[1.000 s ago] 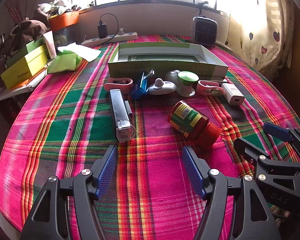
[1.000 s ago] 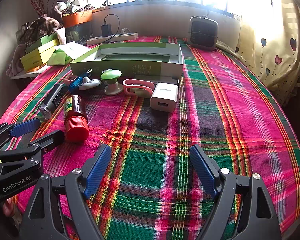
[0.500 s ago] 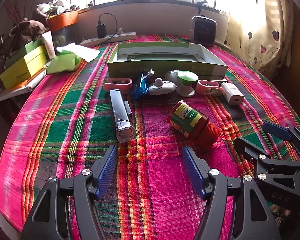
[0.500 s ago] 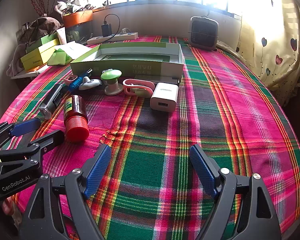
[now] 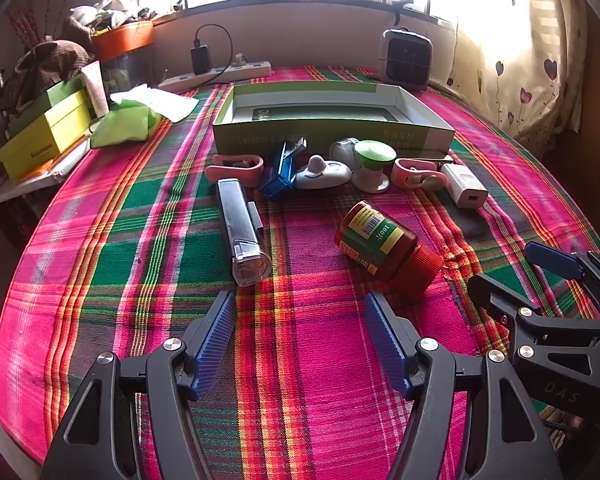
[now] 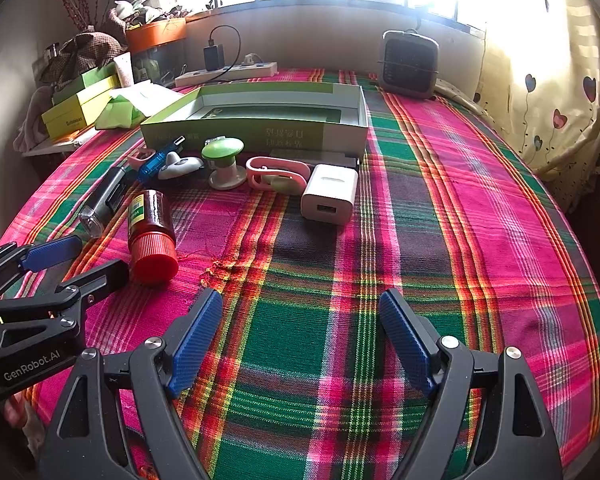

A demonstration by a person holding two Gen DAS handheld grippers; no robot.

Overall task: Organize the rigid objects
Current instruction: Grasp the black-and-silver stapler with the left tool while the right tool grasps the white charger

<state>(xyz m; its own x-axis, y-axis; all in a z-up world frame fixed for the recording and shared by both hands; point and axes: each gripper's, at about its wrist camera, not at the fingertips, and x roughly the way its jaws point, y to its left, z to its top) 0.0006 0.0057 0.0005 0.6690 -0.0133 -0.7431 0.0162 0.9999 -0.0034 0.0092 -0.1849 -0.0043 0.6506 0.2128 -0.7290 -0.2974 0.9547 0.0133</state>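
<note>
A shallow green box (image 5: 332, 132) (image 6: 256, 128) stands open on the plaid cloth. In front of it lie a black torch (image 5: 242, 230) (image 6: 104, 200), a red-capped bottle (image 5: 384, 246) (image 6: 150, 228) on its side, a blue clip (image 5: 280, 172), a white knob piece (image 5: 320, 174), a green-topped spool (image 5: 372, 164) (image 6: 224, 162), pink clips (image 5: 236, 166) (image 6: 278, 174) and a white charger (image 5: 464, 190) (image 6: 330, 194). My left gripper (image 5: 300, 340) is open, just short of the torch and bottle. My right gripper (image 6: 300, 340) is open over bare cloth, right of the bottle.
A small grey heater (image 6: 408, 64) stands at the back right. A power strip (image 5: 220, 74) with a plugged charger runs along the wall. Yellow and green boxes (image 5: 44, 136) and green packets (image 5: 124, 120) crowd the left edge. A curtain (image 6: 548, 100) hangs at the right.
</note>
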